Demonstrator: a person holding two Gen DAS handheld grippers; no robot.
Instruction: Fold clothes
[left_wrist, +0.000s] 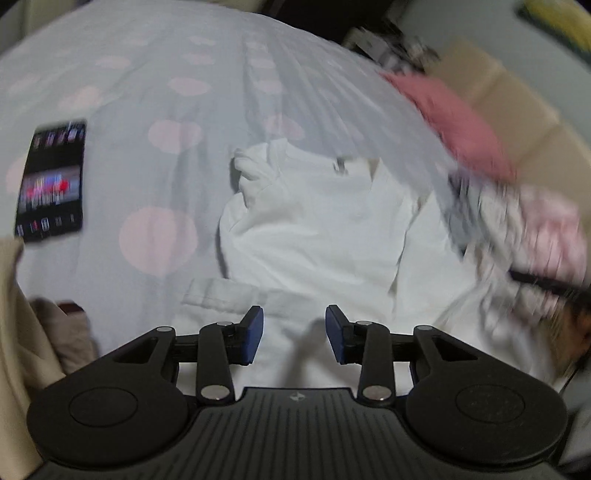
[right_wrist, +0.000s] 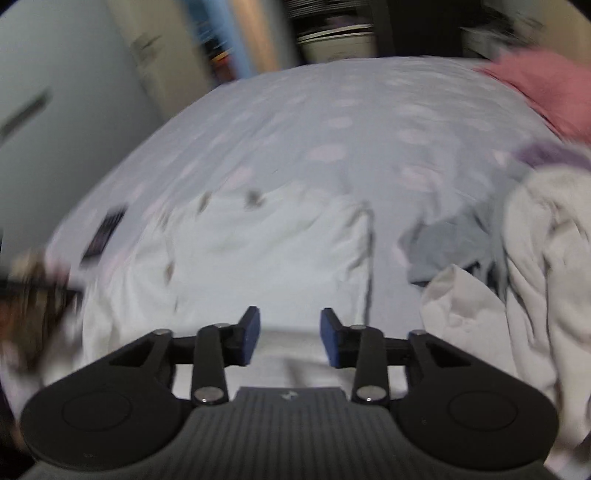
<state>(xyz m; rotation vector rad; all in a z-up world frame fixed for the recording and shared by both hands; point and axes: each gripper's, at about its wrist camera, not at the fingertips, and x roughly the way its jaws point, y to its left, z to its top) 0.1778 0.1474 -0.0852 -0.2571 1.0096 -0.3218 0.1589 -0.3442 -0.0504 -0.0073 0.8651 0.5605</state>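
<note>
Both grippers — left gripper (left_wrist: 294, 334) and right gripper (right_wrist: 290, 336) — are hovering over the white garment (left_wrist: 317, 236) on the bed (left_wrist: 147, 92), fingers partly apart, gripping nothing.

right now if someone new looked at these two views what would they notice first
First, the white garment spread over the dotted bedsheet, straight ahead of both grippers. The left gripper and right gripper hover over it, jaws apart with nothing between them. Next, a pink cloth at the far right and a dark phone lying to the left.
</note>
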